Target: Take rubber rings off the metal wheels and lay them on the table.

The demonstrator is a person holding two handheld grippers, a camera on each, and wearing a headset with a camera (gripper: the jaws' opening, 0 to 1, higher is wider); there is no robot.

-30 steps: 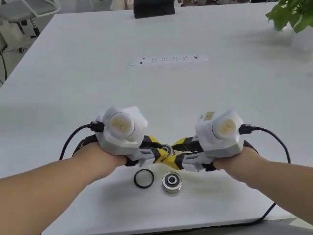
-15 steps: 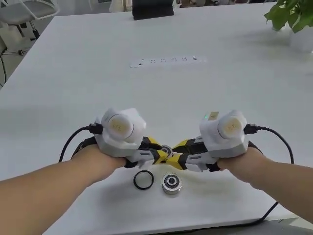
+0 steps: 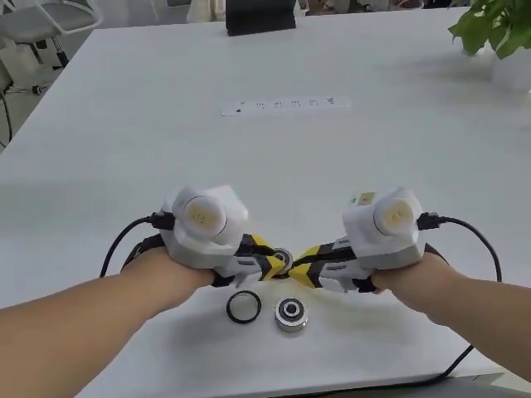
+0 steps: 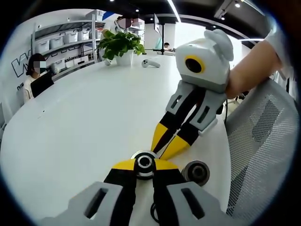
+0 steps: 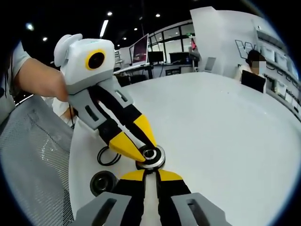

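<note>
Metal wheel (image 3: 282,259) is sitting clamped in the left gripper (image 3: 272,264) at lower centre; the right gripper (image 3: 299,269), jaws closed together, is resting its tips against the rim.

Shiny metal wheel (image 4: 144,162), seemingly matt ring (image 3: 229,306).

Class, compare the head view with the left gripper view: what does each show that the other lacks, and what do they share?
Head view: a power strip and a dark object at the table's far edge. Left gripper view: shelves of bins and a mesh chair back. Shared: the white table, the left tongs shut on a metal wheel, the right tongs pointed at it, a second wheel lying beside, and the plant.
</note>
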